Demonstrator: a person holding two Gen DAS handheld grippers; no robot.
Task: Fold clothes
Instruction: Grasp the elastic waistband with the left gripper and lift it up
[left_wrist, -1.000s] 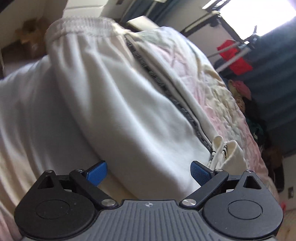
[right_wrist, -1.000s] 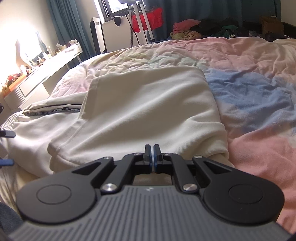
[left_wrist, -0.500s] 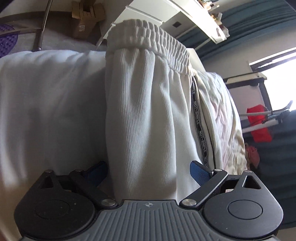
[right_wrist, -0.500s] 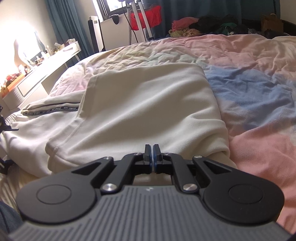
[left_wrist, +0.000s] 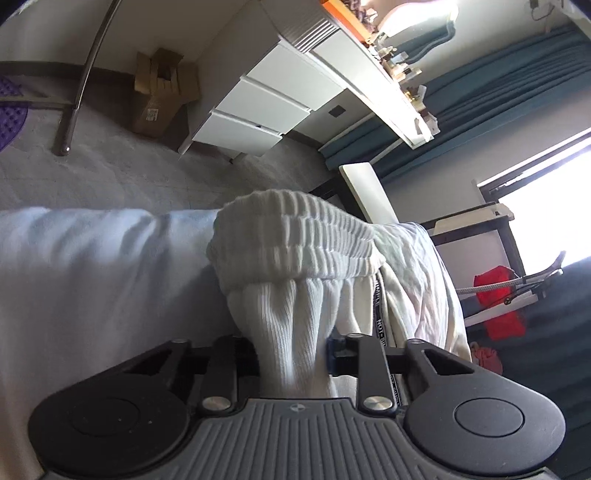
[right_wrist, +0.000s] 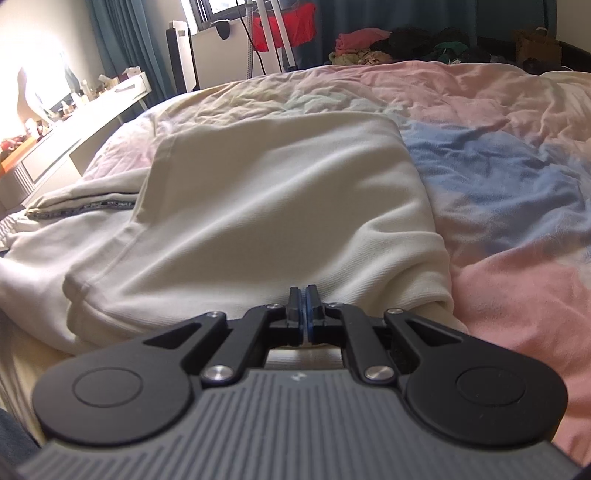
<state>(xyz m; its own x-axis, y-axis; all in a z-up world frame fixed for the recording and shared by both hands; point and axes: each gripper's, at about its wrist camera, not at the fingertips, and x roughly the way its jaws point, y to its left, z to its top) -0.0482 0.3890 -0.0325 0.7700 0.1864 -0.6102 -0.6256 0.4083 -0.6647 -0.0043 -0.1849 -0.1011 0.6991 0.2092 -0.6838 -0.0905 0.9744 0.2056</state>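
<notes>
We had the left gripper (left_wrist: 291, 354) clamped on the pants (left_wrist: 295, 295): a bunch of white ribbed fabric sat pinched btw the two fingers, just below the elastic waistband (left_wrist: 295, 240). The waistband stood up in front of the left cam, gathered and rounded. A dark lettered stripe (left_wrist: 377, 314) ran down the pants' side, just right of the pinched bunch. Left of the pants lay a pale sheet (left_wrist: 92, 277). Behind, w/ the view rolled sideways, we saw white drawers (left_wrist: 266, 107), a cardboard box (left_wrist: 159, 92), teal curtains (left_wrist: 498, 99) and a red cloth (left_wrist: 502, 306) on a rack.

The right gripper (right_wrist: 303, 306) was closed, its blue pads together. Whether any cloth was caught btw them we couldn't tell; the tips sat right at the near edge of the pants (right_wrist: 277, 206). From that cam the pants lay spread on the bed, a cream slab w/ one layer folded over another, a seam running diagonally on the left. The stripe (right_wrist: 81, 210) showed at the left edge, near the desk side. The pants rested on the quilt (right_wrist: 498, 184), pink and blue patches to the right, pale yellow further back. At the far end of the bed sat a pile of clothes (right_wrist: 388, 44). A white desk (right_wrist: 92, 122) stood on the left w/ small items on top, too blurred to name.
</notes>
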